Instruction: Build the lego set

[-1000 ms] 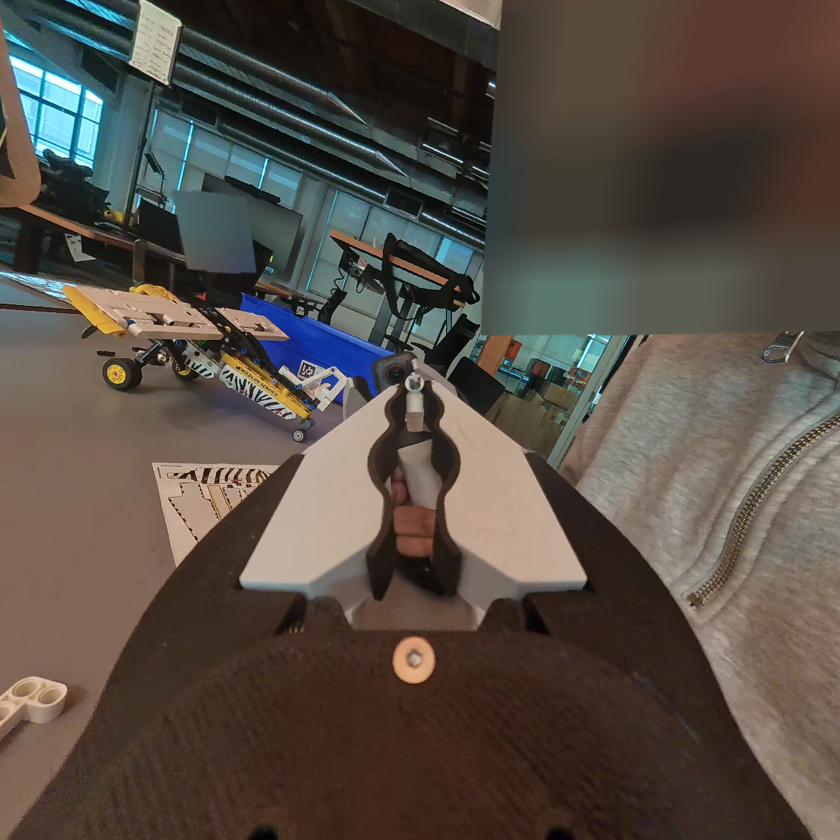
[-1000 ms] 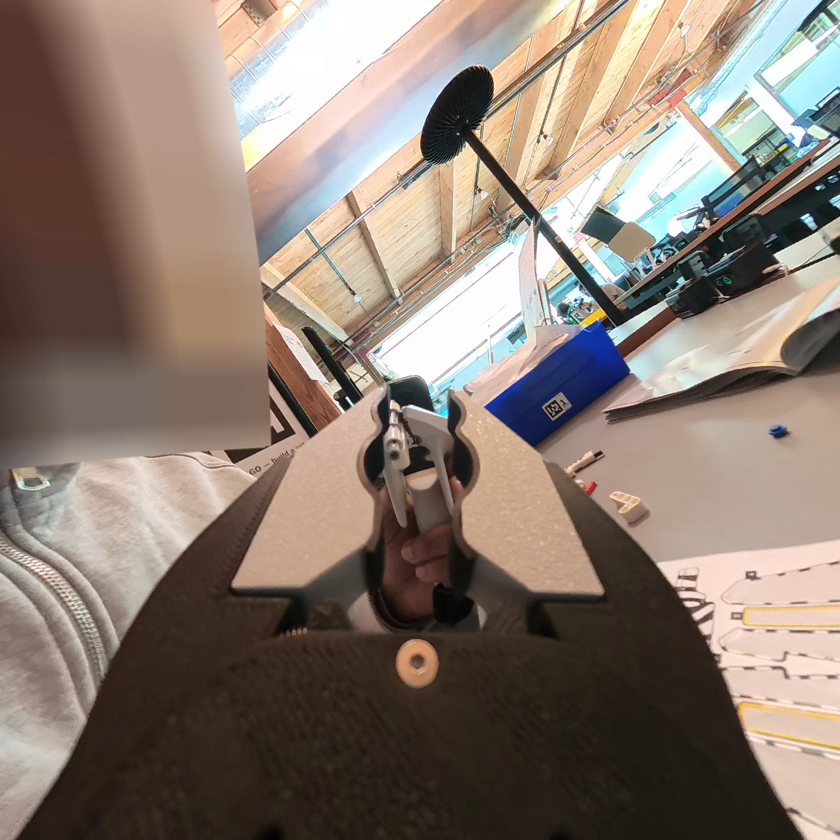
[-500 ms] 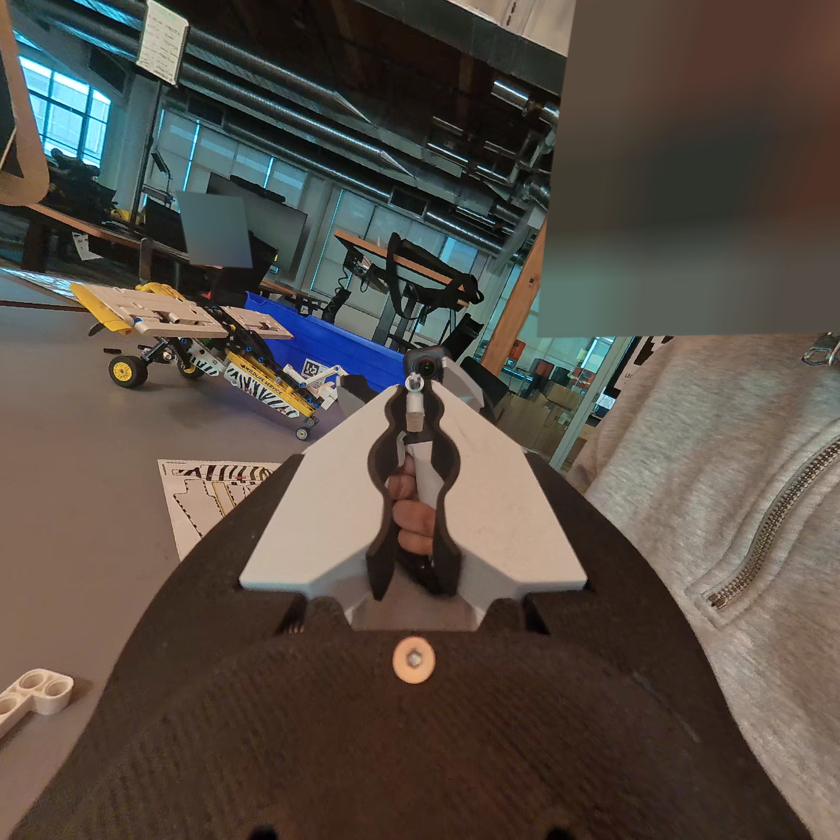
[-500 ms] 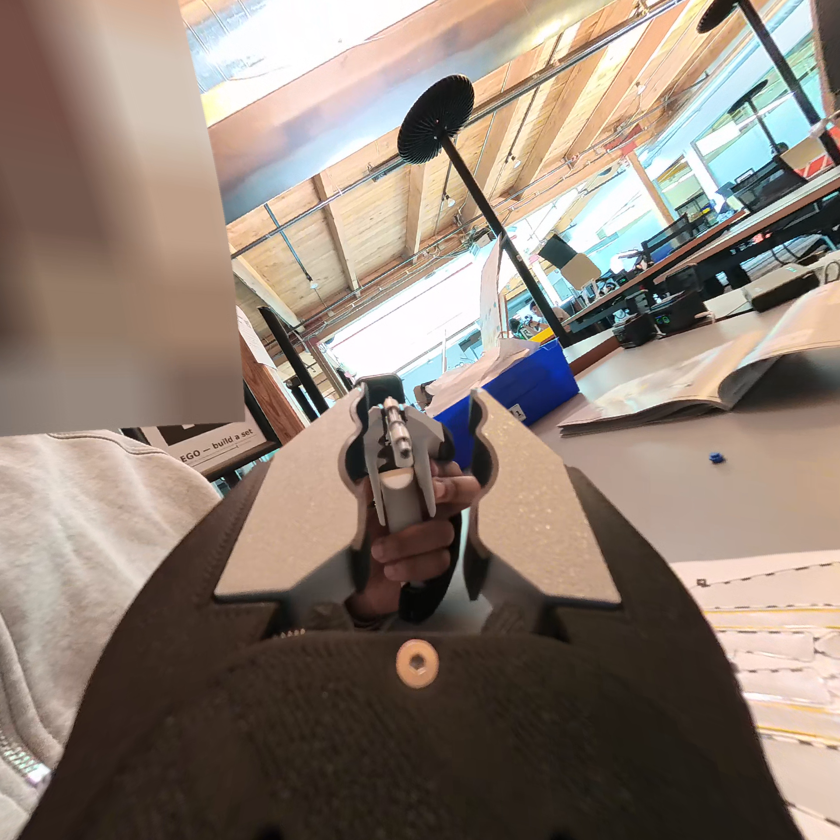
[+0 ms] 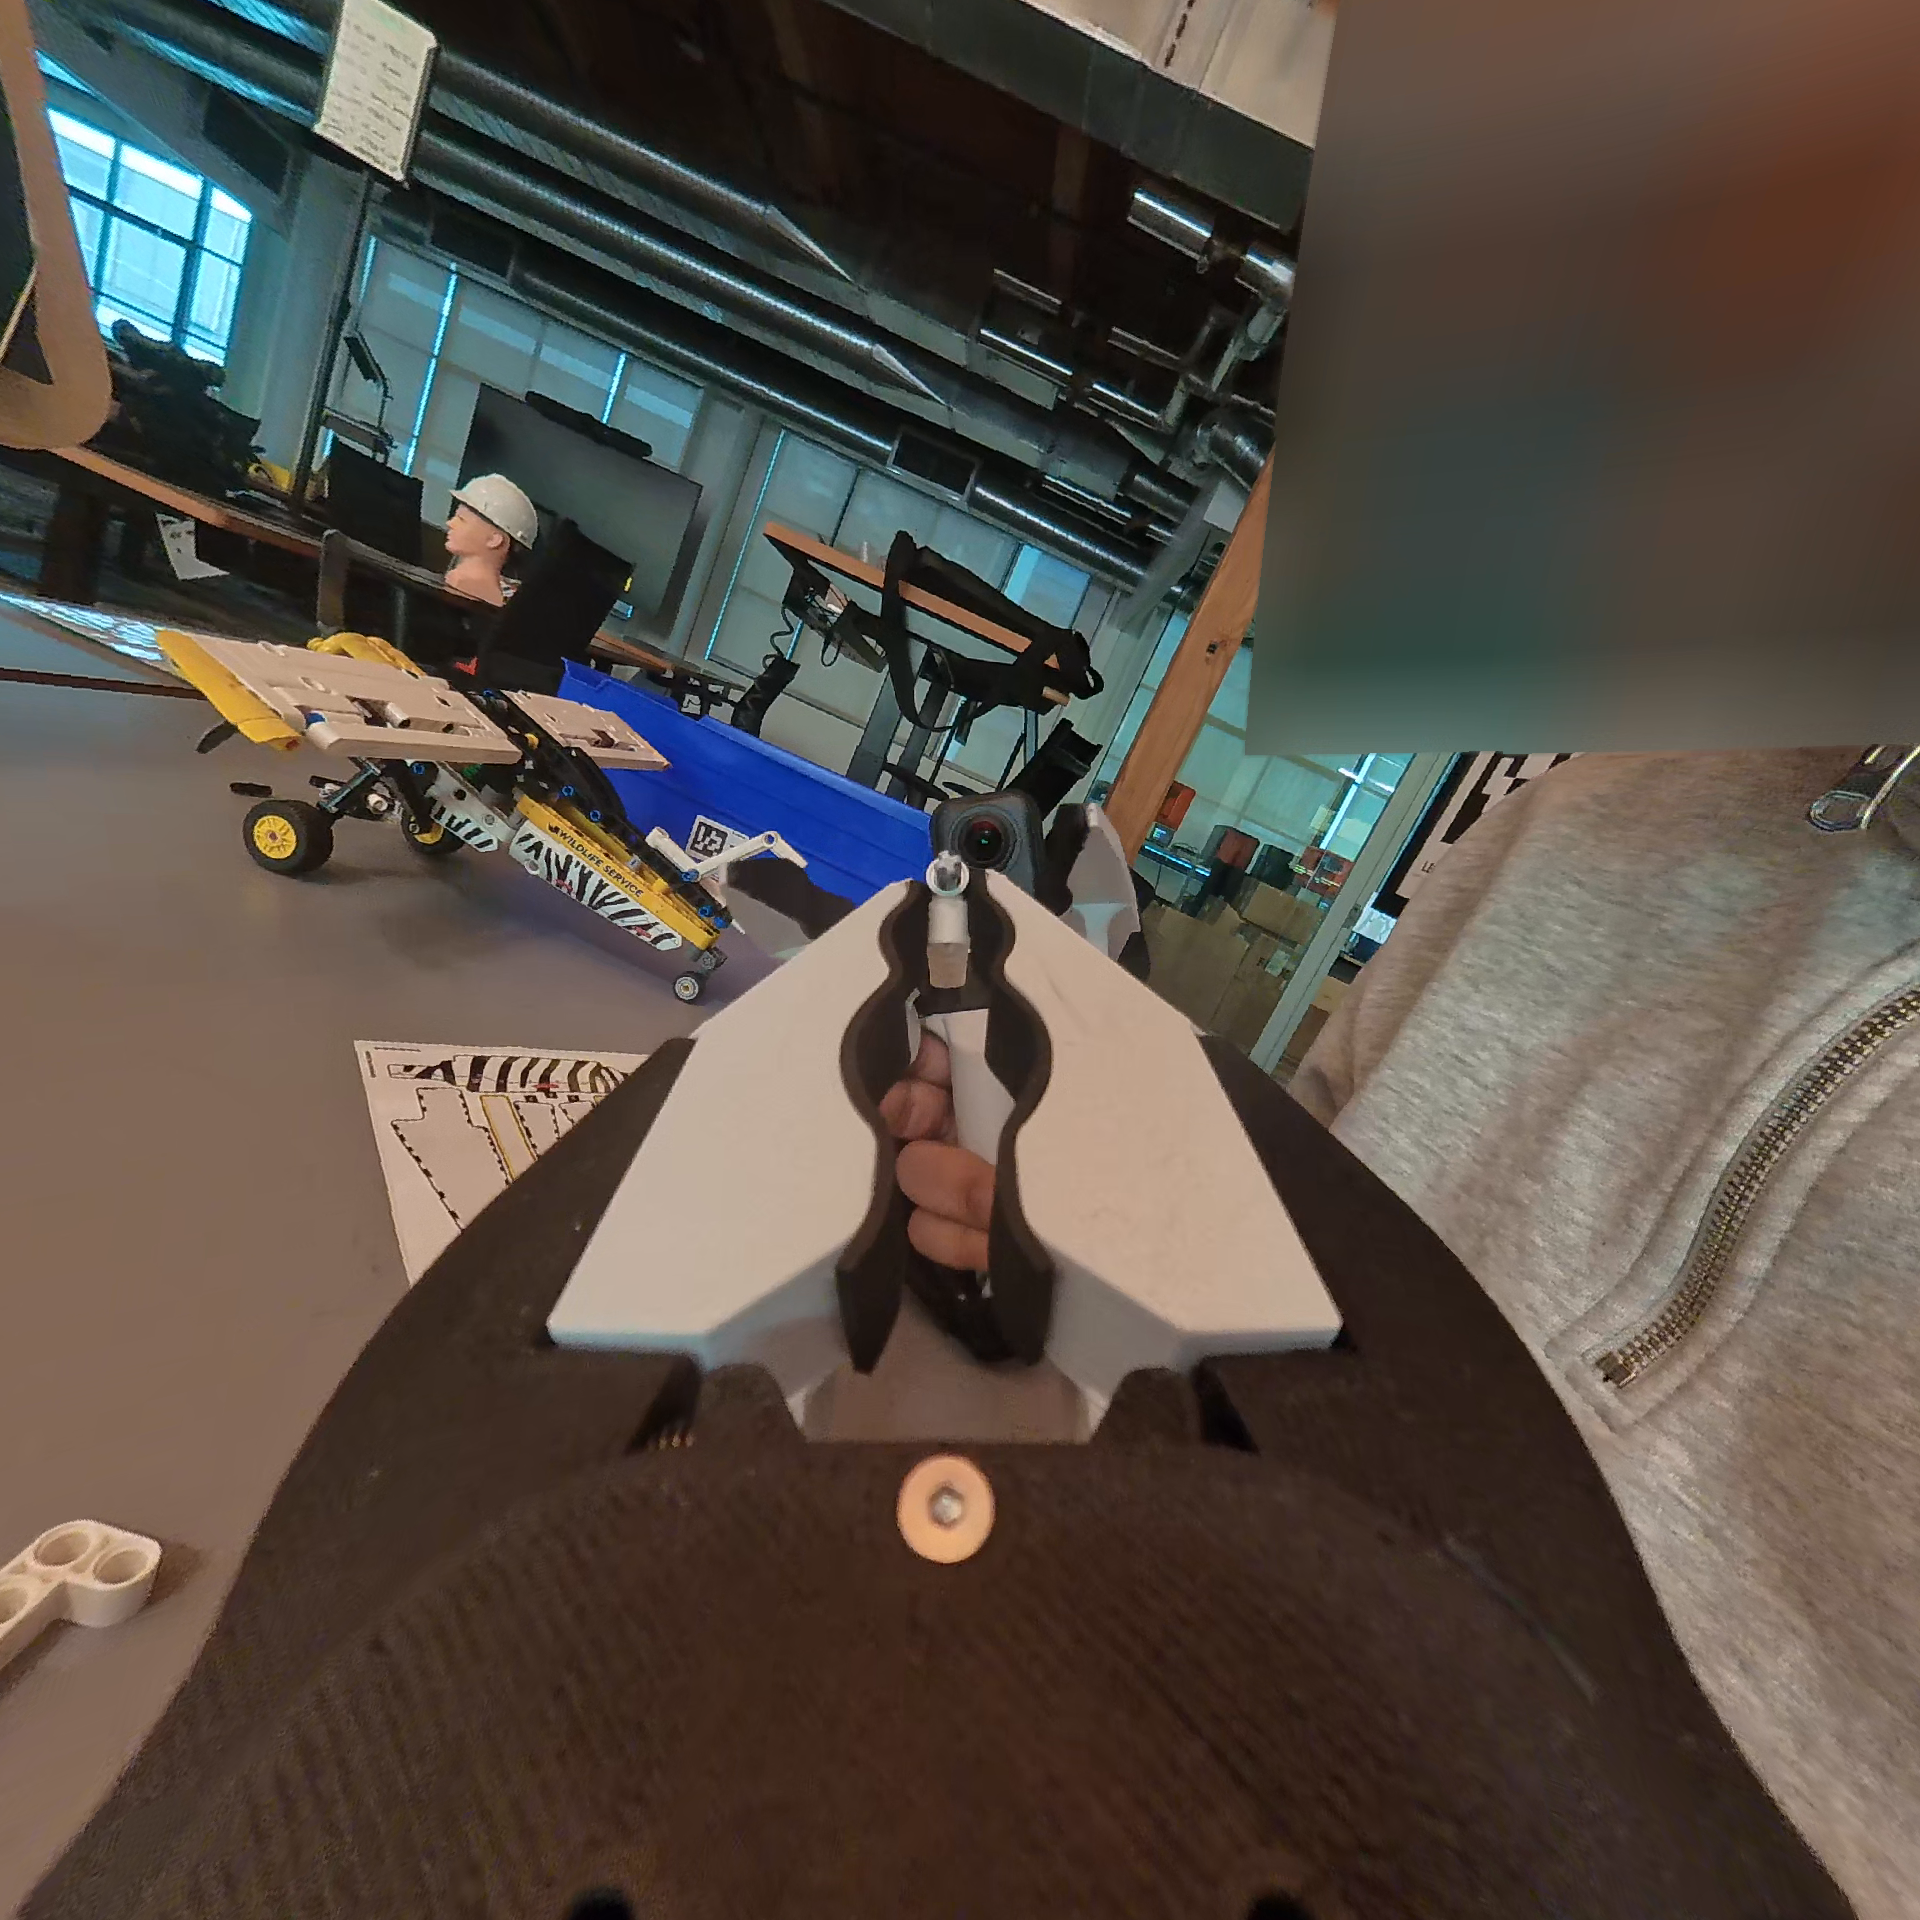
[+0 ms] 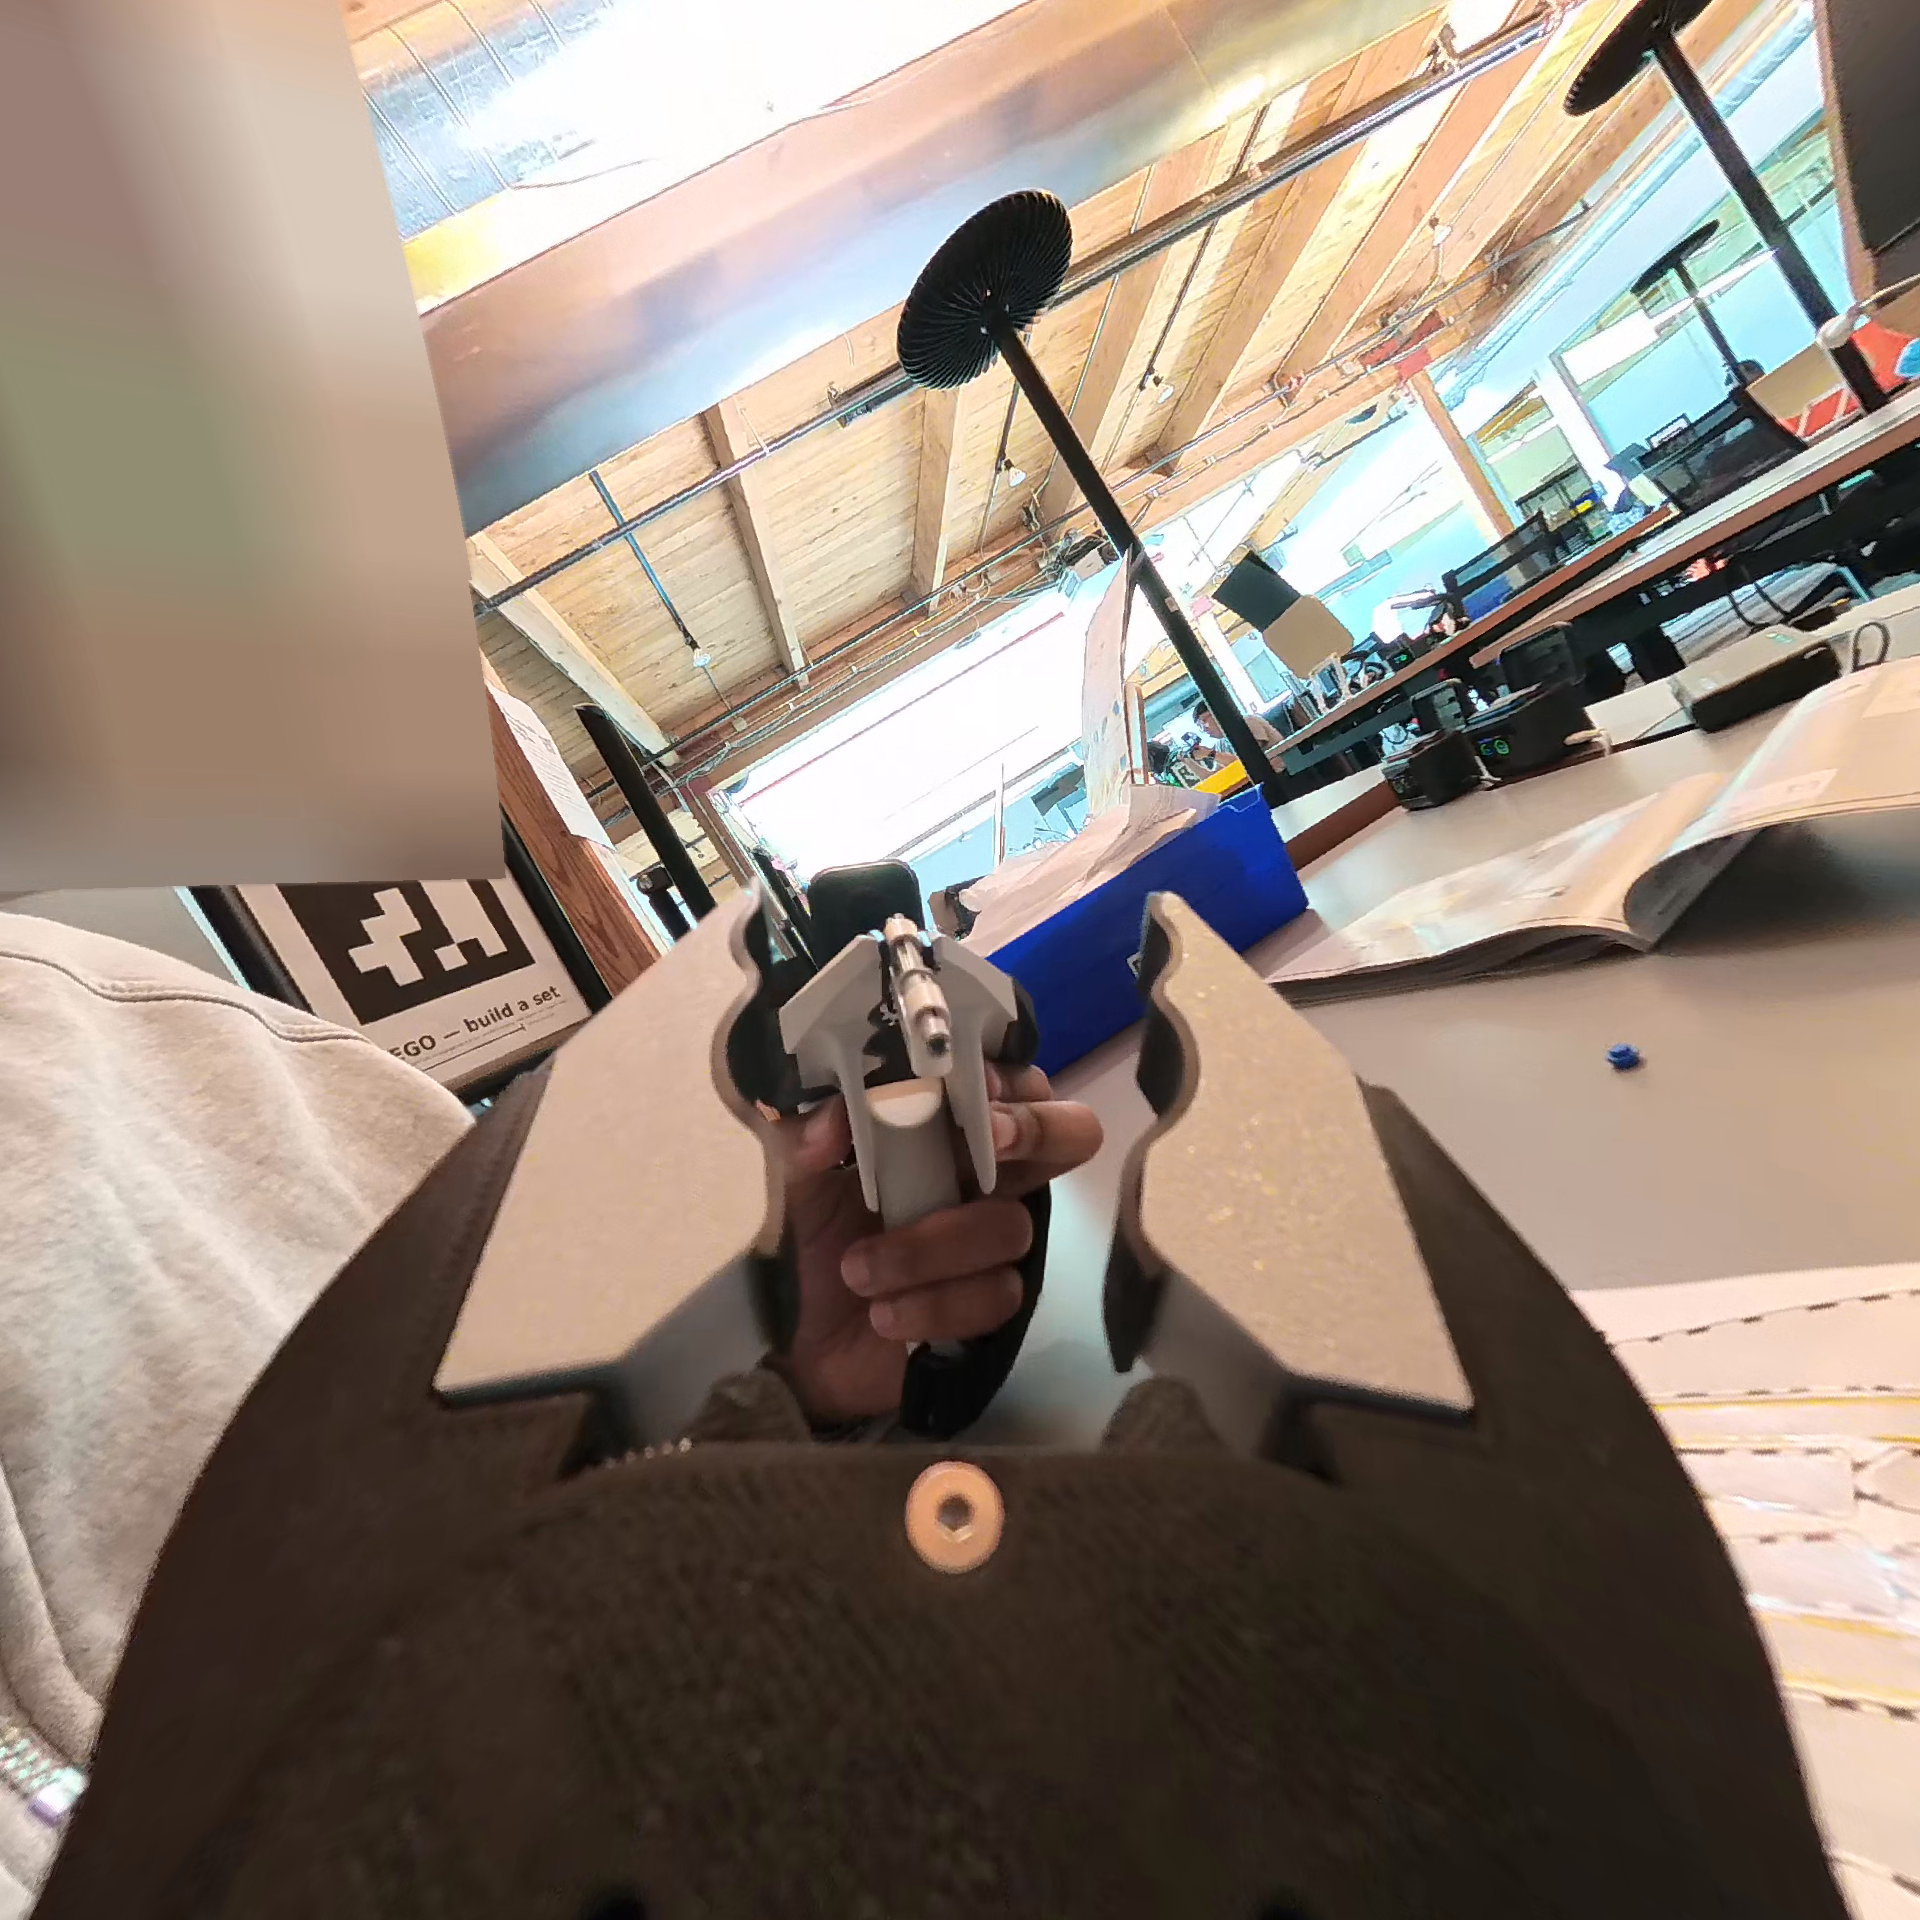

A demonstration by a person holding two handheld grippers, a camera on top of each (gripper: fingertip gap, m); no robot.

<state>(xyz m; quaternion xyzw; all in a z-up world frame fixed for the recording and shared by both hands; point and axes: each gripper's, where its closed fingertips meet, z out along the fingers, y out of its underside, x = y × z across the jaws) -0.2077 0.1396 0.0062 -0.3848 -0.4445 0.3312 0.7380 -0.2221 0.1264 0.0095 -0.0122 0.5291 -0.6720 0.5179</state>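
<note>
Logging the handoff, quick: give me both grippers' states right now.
Left gripper: shut on a small white lego piece.
Right gripper: open, holding nothing.

Daylight fills the room unevenly. Beyond the right gripper (image 6: 951,956), a wide doorway (image 6: 914,727) and the ceiling strip (image 6: 675,94) above it burn out to plain white, and the wooden beams (image 6: 790,540) glow warm. Past the left gripper (image 5: 948,914) it is cooler and dimmer: bluish windows (image 5: 156,249), dark pipes (image 5: 727,260) overhead. The model (image 5: 468,790) ahead and to its left throws a soft shadow on the grey table (image 5: 156,1039). Both views bulge, straight lines bowing toward the edges. The black gripper bodies nearest the lens go soft, with a smeared edge low on the right gripper's right finger (image 6: 1278,1195). The pale fingers show no glare.
</note>
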